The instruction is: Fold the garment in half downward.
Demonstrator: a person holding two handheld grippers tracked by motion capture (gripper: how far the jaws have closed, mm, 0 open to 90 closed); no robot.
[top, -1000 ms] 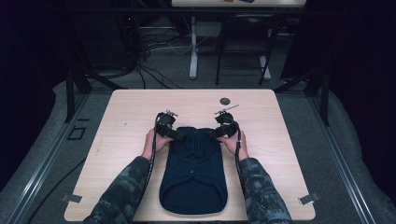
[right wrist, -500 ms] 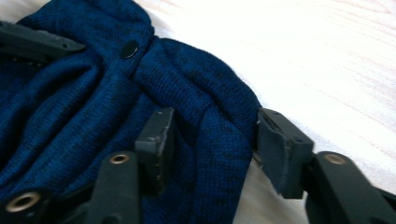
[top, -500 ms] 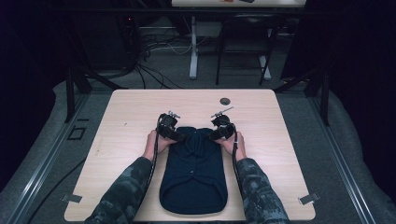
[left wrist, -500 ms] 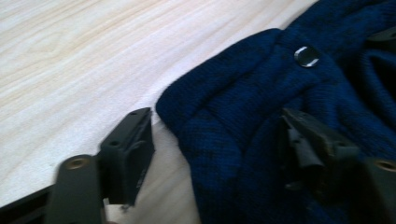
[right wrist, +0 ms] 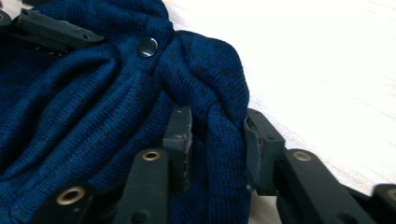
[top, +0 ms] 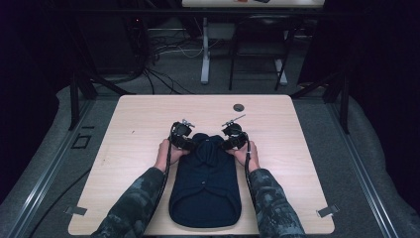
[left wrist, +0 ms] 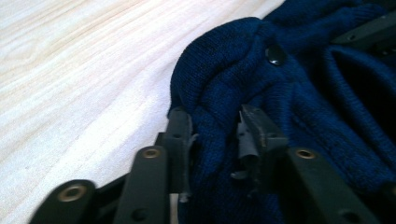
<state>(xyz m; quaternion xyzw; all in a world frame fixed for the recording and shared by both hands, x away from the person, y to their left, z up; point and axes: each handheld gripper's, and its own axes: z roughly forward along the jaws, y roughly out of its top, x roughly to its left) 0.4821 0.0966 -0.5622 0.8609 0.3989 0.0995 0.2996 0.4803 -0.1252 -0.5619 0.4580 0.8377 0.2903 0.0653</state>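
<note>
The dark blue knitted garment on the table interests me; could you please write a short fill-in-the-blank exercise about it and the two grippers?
1. The dark blue knitted garment lies on a light ____ table.
2. The left gripper is shut on a fold of the ____.
3. The right gripper grips the garment's far end, beside a small round metal ____.

Missing words: wooden; garment; snap

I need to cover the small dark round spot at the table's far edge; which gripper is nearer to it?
Right. The right gripper, clamped on the navy knit garment, sits just short of the dark round spot; the left gripper holds the garment's opposite side, farther away.
</note>
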